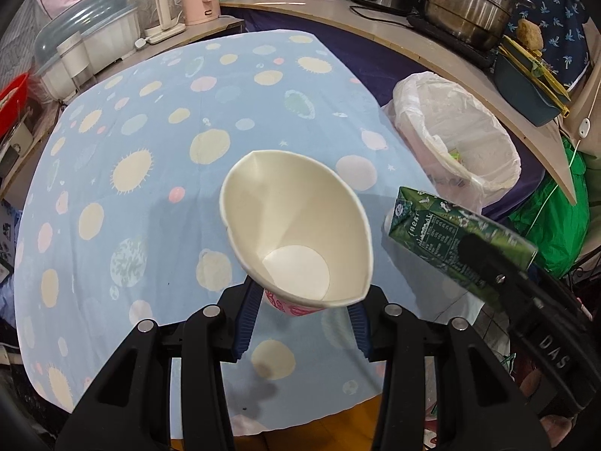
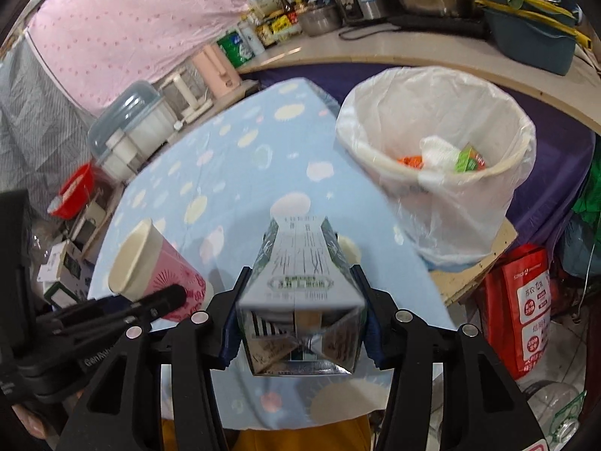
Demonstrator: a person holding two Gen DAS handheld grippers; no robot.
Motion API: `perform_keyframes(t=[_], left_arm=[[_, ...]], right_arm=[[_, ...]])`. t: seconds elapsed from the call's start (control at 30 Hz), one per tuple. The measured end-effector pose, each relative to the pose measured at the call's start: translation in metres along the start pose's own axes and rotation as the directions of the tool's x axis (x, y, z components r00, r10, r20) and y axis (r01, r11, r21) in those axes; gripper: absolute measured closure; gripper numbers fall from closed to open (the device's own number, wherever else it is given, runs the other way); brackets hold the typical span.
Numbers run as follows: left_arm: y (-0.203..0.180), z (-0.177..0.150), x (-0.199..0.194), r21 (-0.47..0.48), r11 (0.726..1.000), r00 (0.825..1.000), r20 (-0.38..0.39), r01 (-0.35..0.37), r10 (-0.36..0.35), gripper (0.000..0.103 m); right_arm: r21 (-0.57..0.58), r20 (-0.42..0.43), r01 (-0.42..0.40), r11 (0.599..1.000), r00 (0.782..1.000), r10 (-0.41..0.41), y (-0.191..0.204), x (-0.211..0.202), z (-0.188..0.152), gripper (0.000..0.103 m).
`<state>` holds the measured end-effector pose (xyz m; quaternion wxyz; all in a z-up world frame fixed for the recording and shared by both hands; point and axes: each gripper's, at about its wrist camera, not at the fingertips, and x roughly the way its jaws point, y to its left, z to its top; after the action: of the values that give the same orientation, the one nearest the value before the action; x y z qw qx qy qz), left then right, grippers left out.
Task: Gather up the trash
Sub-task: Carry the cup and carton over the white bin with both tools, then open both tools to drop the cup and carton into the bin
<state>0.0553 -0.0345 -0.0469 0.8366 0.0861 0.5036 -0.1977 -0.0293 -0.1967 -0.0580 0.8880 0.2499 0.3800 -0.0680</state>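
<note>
My left gripper (image 1: 304,312) is shut on a squashed pink paper cup (image 1: 296,225), white inside, held above the blue spotted tablecloth (image 1: 150,188). The cup also shows in the right wrist view (image 2: 157,270) at lower left, with the left gripper (image 2: 165,300) on it. My right gripper (image 2: 300,323) is shut on a green and white drink carton (image 2: 300,293), held over the table's near edge. The carton shows at right in the left wrist view (image 1: 454,244). A trash bin lined with a white bag (image 2: 443,112) stands beyond the table's right side and holds several scraps.
A curved counter (image 1: 375,18) behind carries pots, a rice cooker and a blue basin. Kettles and a plastic dish box (image 1: 86,45) stand at back left. A red bag (image 2: 526,308) and a clear bottle lie on the floor at right.
</note>
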Motion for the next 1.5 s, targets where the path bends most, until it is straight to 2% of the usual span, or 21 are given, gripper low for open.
perform_keyframes(t=[0.33, 0.57, 0.7, 0.8, 0.87, 1.1, 1.47, 1.5], left_arm=[[-0.044, 0.024, -0.008, 0.061, 0.997, 0.998, 0.034, 0.046, -0.048, 0.062], [-0.091, 0.06, -0.013, 0.116, 0.988, 0.991, 0.073, 0.103, -0.112, 0.062], [-0.121, 0.084, -0.01, 0.15, 0.979, 0.984, 0.092, 0.138, -0.153, 0.062], [-0.139, 0.1, -0.004, 0.162, 0.971, 0.977, 0.088, 0.178, -0.194, 0.062], [-0.151, 0.109, 0.001, 0.182, 0.967, 0.975, 0.097, 0.18, -0.2, 0.062], [-0.186, 0.133, 0.029, 0.238, 0.957, 0.977, 0.091, 0.164, -0.19, 0.062], [-0.203, 0.148, 0.059, 0.26, 0.956, 0.984, 0.082, 0.133, -0.159, 0.061], [-0.203, 0.149, 0.062, 0.258, 0.958, 0.985, 0.083, 0.127, -0.153, 0.058]], right_arm=[[0.07, 0.127, -0.005, 0.998, 0.992, -0.004, -0.027, -0.033, 0.027, 0.053], [0.137, 0.244, 0.029, 0.99, 0.968, -0.062, -0.067, -0.065, 0.059, 0.054], [0.164, 0.28, 0.056, 0.985, 0.955, -0.101, -0.09, -0.073, 0.079, 0.053], [0.173, 0.281, 0.082, 0.981, 0.951, -0.129, -0.103, -0.069, 0.093, 0.053], [0.18, 0.279, 0.092, 0.979, 0.95, -0.141, -0.11, -0.066, 0.1, 0.053], [0.21, 0.248, 0.119, 0.97, 0.954, -0.171, -0.131, -0.044, 0.121, 0.053], [0.223, 0.213, 0.15, 0.963, 0.957, -0.198, -0.147, -0.016, 0.143, 0.053], [0.221, 0.21, 0.151, 0.964, 0.957, -0.198, -0.148, -0.013, 0.144, 0.052]])
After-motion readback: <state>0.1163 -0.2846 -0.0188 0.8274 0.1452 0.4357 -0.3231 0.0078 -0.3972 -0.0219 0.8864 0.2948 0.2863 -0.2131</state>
